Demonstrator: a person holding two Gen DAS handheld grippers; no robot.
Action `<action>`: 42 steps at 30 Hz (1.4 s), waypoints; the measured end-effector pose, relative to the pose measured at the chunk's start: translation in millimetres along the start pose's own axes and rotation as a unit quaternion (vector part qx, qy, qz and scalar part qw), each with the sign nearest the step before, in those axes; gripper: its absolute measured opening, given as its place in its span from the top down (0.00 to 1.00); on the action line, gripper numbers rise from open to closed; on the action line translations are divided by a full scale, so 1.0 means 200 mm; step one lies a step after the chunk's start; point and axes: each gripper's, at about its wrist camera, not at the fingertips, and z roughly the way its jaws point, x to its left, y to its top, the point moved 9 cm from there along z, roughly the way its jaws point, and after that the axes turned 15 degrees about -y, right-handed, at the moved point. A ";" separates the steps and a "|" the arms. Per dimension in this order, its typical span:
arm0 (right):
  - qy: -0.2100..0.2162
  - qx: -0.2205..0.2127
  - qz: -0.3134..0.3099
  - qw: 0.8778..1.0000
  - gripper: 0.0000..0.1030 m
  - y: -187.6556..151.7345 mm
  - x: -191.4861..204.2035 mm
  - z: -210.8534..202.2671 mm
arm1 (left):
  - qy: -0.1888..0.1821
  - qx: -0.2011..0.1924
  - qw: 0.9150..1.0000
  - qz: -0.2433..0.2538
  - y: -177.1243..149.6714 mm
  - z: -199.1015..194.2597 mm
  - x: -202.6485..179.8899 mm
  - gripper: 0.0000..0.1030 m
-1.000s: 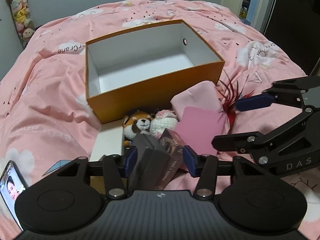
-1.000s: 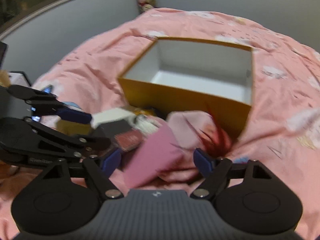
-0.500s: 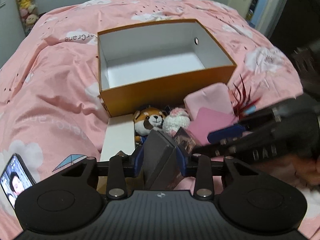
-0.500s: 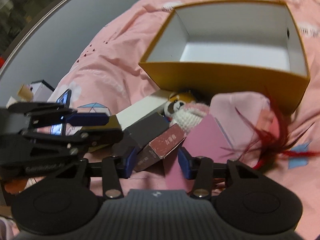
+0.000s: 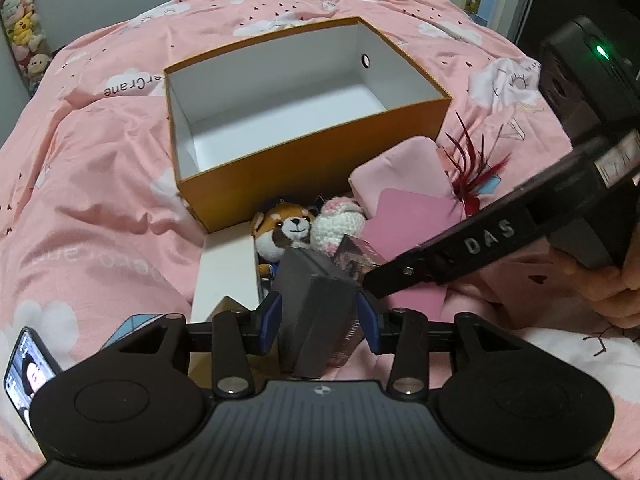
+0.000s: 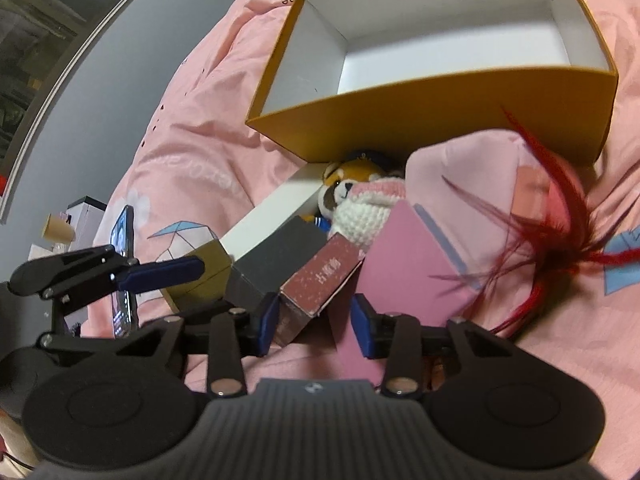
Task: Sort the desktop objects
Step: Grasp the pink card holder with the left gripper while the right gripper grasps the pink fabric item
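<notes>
My left gripper [image 5: 318, 318] has a dark grey box [image 5: 316, 300] between its blue pads. The pads touch the box's sides while the jaws are opening. My right gripper [image 6: 316, 320] straddles a maroon box [image 6: 320, 280] that leans on the grey box [image 6: 276, 256]. Its jaws are closing; the left pad touches the maroon box and the right pad stands a little off. Behind them lie a red panda plush [image 5: 286, 228], a white-pink crocheted plush [image 5: 340, 224], a pink card [image 5: 412, 220] and a pink pouch [image 5: 400, 172]. An empty orange box [image 5: 312, 160] stands open behind them.
A red feather [image 5: 472, 176] lies right of the pouch. A long white box [image 5: 226, 268] and a gold-brown box [image 6: 200, 280] sit left of the grey one. A lit phone [image 5: 28, 368] lies at the near left on the pink bedspread [image 5: 100, 200]. A person's hand [image 5: 624, 280] holds the right gripper.
The right gripper came in from the right, sank, rolled and narrowed around the maroon box. The left gripper stayed at the grey box; its jaws narrowed, then widened a little.
</notes>
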 end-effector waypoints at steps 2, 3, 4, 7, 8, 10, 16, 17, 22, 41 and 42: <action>0.009 0.007 0.011 1.000 0.59 0.01 0.01 0.02 | 0.007 0.003 1.000 0.003 -0.01 0.02 0.00 0.53; 0.012 0.008 0.014 1.000 0.59 0.01 0.01 0.03 | 0.012 0.004 1.000 0.007 -0.01 0.03 0.00 0.53; 0.017 0.011 0.019 1.000 0.59 0.01 0.01 0.04 | 0.014 0.005 1.000 0.009 -0.01 0.04 0.00 0.53; 0.029 0.026 0.040 0.998 0.59 0.01 0.01 0.07 | 0.022 0.011 1.000 0.009 -0.03 0.06 0.01 0.53; 0.029 0.029 0.042 0.998 0.58 0.02 0.01 0.08 | 0.024 0.012 1.000 0.009 -0.03 0.05 0.02 0.53; 0.028 0.036 0.046 0.998 0.57 0.02 0.01 0.06 | 0.017 0.008 1.000 0.006 -0.01 0.03 0.02 0.53; -0.011 -0.025 0.025 0.999 0.57 0.07 -0.10 -0.16 | -0.024 -0.044 0.999 0.005 0.07 -0.07 -0.05 0.53; -0.022 -0.039 0.020 0.999 0.57 0.07 -0.13 -0.19 | -0.029 -0.048 0.998 0.007 0.09 -0.07 -0.07 0.53; -0.065 -0.054 -0.006 0.996 0.57 -0.03 -0.26 -0.25 | -0.068 -0.055 0.996 0.015 0.16 -0.03 -0.19 0.53; -0.078 -0.068 -0.135 0.985 0.81 -0.07 -0.09 -0.15 | -0.126 -0.008 0.986 -0.112 0.29 0.12 -0.10 0.55; -0.081 -0.072 -0.149 0.983 0.81 -0.08 -0.06 -0.16 | -0.123 -0.005 0.985 -0.118 0.28 0.13 -0.09 0.55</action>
